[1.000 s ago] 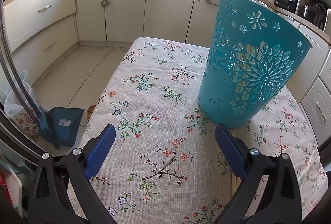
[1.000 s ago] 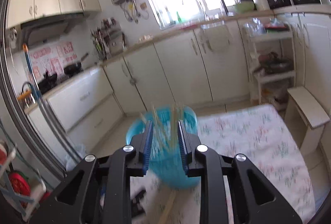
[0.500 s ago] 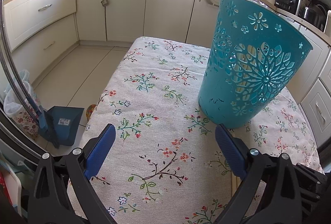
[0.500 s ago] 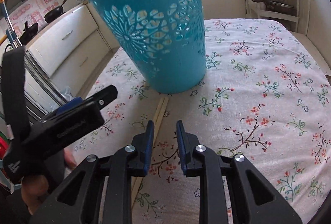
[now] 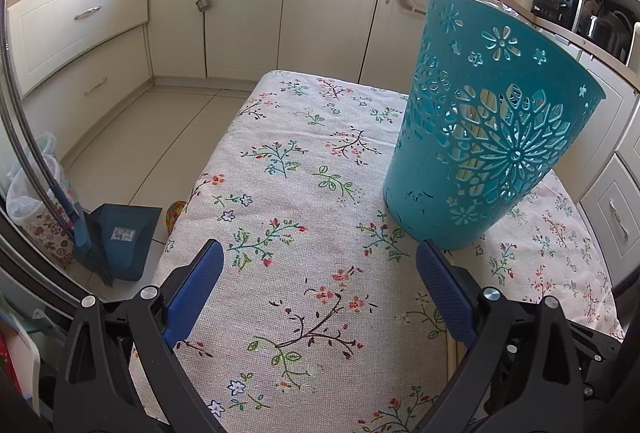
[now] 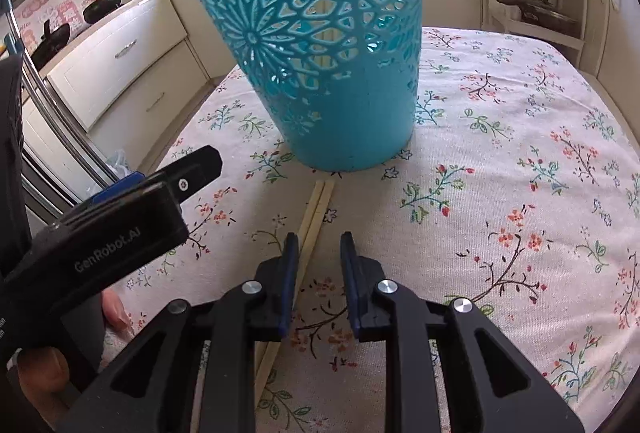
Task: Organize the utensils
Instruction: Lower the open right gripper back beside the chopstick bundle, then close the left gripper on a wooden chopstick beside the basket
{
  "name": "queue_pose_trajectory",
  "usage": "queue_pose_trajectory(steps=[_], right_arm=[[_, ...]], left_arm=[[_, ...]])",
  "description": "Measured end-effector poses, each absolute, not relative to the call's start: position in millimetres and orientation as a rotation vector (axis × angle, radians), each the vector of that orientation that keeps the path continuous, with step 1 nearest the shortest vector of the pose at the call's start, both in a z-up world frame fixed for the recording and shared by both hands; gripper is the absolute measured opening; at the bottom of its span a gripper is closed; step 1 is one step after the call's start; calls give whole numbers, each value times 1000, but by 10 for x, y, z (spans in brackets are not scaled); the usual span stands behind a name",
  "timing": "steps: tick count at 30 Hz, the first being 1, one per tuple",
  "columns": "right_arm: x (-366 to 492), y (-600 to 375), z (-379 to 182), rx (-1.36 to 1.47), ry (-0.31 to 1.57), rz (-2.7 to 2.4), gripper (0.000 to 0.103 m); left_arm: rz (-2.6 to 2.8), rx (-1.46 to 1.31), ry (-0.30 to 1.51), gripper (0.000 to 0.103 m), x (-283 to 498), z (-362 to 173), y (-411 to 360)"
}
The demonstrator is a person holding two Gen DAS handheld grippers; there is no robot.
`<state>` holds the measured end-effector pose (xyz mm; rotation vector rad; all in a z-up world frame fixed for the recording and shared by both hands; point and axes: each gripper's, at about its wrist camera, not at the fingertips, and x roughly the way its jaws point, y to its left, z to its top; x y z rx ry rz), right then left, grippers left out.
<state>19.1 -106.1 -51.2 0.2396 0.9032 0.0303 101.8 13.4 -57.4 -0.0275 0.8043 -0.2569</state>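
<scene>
1. My left gripper (image 5: pixel 318 263) hangs low over the floral tablecloth (image 5: pixel 280 217), its blue pads spread wide with nothing between them.
2. From its camera the teal basket (image 5: pixel 492 137) stands upright on the cloth, ahead and to the right, its base just beyond my right-hand pad.
3. Through the basket's cut-out flower pattern I see pale wooden sticks standing inside, so some chopsticks are already in there; I cannot count them.
4. My right gripper (image 6: pixel 319 247) sits close above the cloth with a narrow gap between its jaws, and nothing is held in that gap.
5. A pair of chopsticks (image 6: pixel 316 209) lies flat on the cloth, side by side and touching, pointing toward the basket (image 6: pixel 320 45); the far tips end just short of its base.
6. The near part of that pair runs under my right gripper's left finger (image 6: pixel 289 273), slightly left of the gap, not between the pads. Whether the finger touches the sticks I cannot tell.
7. In the right wrist view the left gripper's black body (image 6: pixel 116 229) fills the lower left, with the operator's fingers partly visible below it.
8. In the left wrist view a sliver of pale stick shows beside my right finger near the bottom edge.
9. On the floor left of the table stand a blue dustpan (image 5: pixel 124 237) and broom.
</scene>
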Motion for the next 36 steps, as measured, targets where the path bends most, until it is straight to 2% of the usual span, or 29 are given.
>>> queue_pose_trajectory(steps=[3,7,10,15,20,22,24,28,32,33,36], right_arm=[[191,-1014,-497,162,907,22,22],[158,-1008,-516,66,918,37,14],[107,-1053,-508,39,924,44,12],[-28,-1410,-502,98,930,10,12],[-130,-1744,-539,240,902,2,9],[-126,-1805,-544,282,897,11,9],[-111,-1841,-551,307,894,17,9],[-118,-1883,-567,344,889,32,9],[-141,-1913,-571,367,888,42,9],[-144,-1911,-574,371,887,44,9],[-175,-1922,-571,382,885,52,10]], left_arm=[[-257,-28,804,93,1018,-574,136],[-257,-32,804,93,1018,-580,140],[-260,-33,805,93,1017,-590,140],[-326,0,824,93,1015,-609,50],[-474,195,847,93,821,-643,-368],[-492,243,873,85,773,-684,-502],[-498,272,924,67,776,-759,-624],[-487,277,936,50,779,-788,-709],[-517,293,931,10,723,-770,-800],[-526,301,931,6,695,-771,-838],[-534,307,932,5,672,-769,-857]])
